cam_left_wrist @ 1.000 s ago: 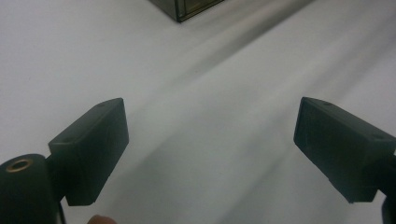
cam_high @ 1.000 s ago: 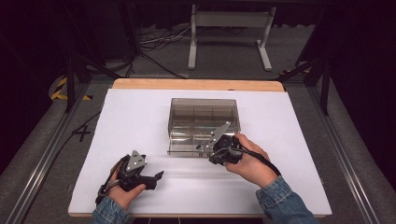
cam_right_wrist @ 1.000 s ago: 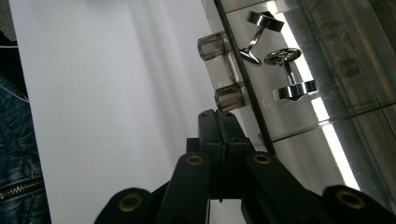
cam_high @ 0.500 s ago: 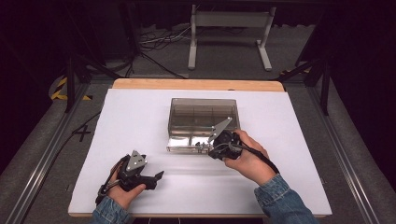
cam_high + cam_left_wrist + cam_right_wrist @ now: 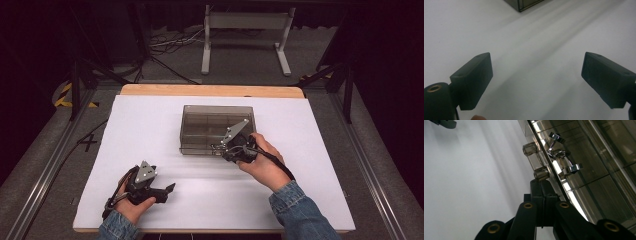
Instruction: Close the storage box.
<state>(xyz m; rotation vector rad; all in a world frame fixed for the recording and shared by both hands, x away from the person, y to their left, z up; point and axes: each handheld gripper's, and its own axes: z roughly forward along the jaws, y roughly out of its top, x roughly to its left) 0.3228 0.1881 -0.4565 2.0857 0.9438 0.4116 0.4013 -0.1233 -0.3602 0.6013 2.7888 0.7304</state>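
we have the smoky transparent plastic box with inner dividers (image 5: 218, 129) sitting at the middle of the white table sheet (image 5: 150, 130), its long axis running across the table and its front wall facing us. our right gripper (image 5: 226, 148) is right at that front wall, towards the box's right-hand end, with its jaws pressed fully together and nothing between them. in the right gripper view those closed tips (image 5: 541, 185) point up at the lower of two small round clear plastic knobs (image 5: 541, 173) that stick out from the front wall, beside a shiny chrome latch (image 5: 560, 153); the tip seems to touch that knob, though the angle is too steep for us to be sure. so the thing we work on lies directly ahead of the right tool, along its own line. our left gripper (image 5: 167, 189) rests low on the sheet, well apart from the box and near the table's front edge, its jaws standing wide apart and holding nothing. the right hand is clearly the nearer one for any push or pull on the front wall.
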